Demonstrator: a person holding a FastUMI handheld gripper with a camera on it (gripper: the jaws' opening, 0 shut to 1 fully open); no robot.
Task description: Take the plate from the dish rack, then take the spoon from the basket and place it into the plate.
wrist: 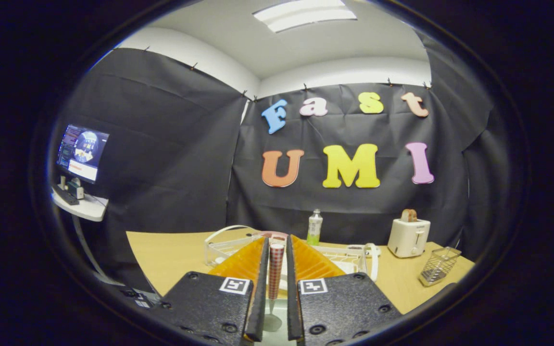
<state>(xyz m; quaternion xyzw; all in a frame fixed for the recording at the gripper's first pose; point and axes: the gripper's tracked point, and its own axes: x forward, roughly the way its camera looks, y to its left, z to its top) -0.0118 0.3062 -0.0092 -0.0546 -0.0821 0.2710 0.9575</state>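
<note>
Spoon lengthwise between jaws

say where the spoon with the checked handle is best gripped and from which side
Grip the spoon on its long red-checked handle, with one finger on each side. The gripper already holds it that way, with the handle lying along the narrow gap between the fingers. The handle is straight and even in width, so the pads sit flat on it. The thin neck and rounded bowl would probably slip.

text: none legible | monitor: too small to read | bottle label: blurred
</note>
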